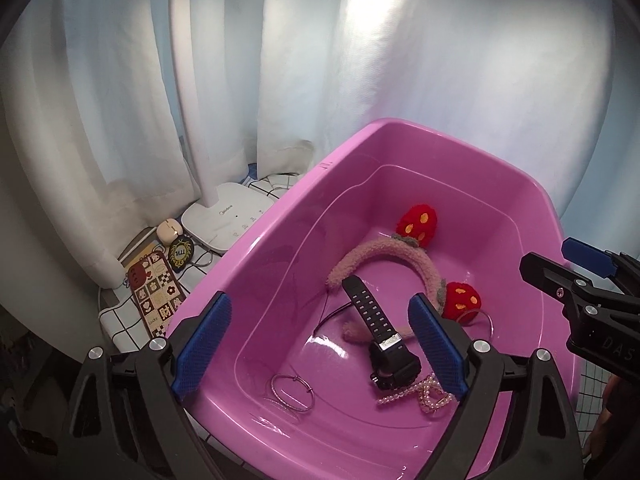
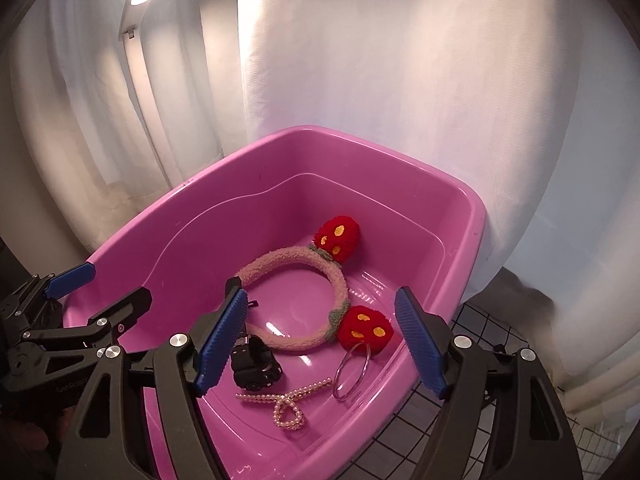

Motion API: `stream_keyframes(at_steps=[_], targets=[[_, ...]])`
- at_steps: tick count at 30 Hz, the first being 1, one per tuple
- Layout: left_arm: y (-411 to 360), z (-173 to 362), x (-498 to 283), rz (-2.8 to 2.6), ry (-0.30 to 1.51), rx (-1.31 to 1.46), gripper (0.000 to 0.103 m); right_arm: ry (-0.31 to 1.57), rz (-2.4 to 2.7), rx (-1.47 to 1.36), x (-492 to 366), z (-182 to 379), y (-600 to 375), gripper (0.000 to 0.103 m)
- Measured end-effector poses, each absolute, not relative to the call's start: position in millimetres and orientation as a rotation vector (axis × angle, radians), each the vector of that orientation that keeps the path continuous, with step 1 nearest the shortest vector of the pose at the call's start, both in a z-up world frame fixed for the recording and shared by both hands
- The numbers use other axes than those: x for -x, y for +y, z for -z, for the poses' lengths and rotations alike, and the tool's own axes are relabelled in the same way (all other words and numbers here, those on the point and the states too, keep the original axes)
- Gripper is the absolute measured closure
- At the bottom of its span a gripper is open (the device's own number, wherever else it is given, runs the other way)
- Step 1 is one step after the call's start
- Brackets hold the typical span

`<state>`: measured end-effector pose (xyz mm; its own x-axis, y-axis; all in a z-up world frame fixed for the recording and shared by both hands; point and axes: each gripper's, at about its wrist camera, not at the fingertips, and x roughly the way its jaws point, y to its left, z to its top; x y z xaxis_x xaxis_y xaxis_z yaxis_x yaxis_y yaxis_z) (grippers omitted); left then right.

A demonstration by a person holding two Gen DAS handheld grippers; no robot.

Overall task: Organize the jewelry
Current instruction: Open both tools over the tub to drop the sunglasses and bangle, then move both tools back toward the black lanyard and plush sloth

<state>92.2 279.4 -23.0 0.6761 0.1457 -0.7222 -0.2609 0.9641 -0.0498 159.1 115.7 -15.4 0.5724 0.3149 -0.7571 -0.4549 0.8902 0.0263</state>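
My left gripper [image 1: 320,344] stands wide over the pink tub's [image 1: 256,240] near rim, nothing pressed between its pads; the black watch [image 1: 378,334] lies below on the tub floor, beside the pearl clip [image 2: 286,402]. My right gripper [image 2: 320,344] also gapes, empty. The far floor behind the fuzzy headband [image 2: 296,264] is open. Only the left view shows the lamp base [image 1: 226,216] and the thin bracelet [image 1: 292,392]; only the right shows the clear bangle [image 2: 352,372] whole.

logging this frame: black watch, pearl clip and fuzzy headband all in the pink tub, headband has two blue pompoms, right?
Not quite: the pompoms on the headband are red with yellow spots, as the right wrist view shows. The watch and pearl clip do lie in the pink tub.
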Motion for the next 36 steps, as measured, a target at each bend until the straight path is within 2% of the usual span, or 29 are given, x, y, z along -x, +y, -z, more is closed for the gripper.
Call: stream_keyframes(at_steps=[12,25,36], targets=[[244,4,-58,-0.138,0.735,0.182,0.01,0.8,-0.453,0.045,-100,8,53,0.03],[124,-24,-26,0.157,0.646,0.152,0.007,0.803,-0.185,-0.011,-29,15,-110,0.03],[22,18,-45,0.295,0.771,0.108,0.007,0.84,-0.061,-0.067,-23,43,-195,0.03]])
